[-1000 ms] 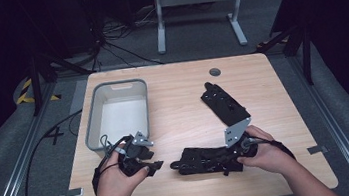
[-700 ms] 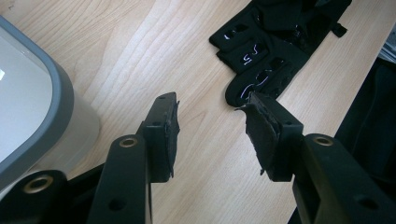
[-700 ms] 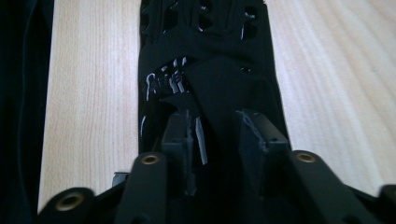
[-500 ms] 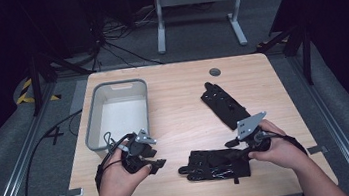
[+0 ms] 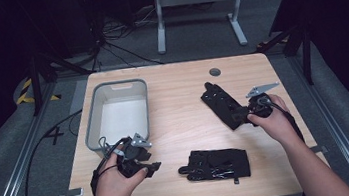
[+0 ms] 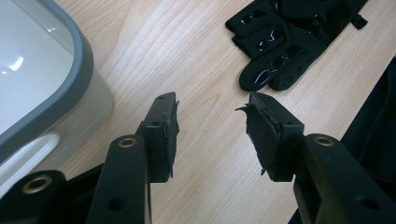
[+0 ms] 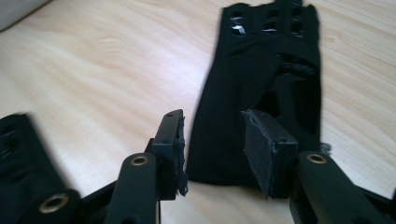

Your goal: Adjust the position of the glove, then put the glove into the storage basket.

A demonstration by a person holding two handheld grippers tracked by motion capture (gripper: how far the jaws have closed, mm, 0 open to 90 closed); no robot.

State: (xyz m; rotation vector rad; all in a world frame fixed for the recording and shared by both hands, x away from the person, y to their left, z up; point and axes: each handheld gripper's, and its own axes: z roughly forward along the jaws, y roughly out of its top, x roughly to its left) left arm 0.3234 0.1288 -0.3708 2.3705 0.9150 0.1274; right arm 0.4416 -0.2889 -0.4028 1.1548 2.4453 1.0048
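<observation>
Two black gloves (image 5: 214, 164) (image 5: 224, 104) and one grey bin (image 5: 116, 112) lying on the surface (image 5: 178, 102), left gripper (image 6: 210, 133) hovering with jaws spread and empty, right gripper (image 7: 212, 149) reaching at the far glove's cuff, jaws just opening, nothing pinched.

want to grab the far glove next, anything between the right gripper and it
Nothing visible. The right gripper stands open right at the cuff end of the far black glove, with bare wooden table beside it.
</observation>
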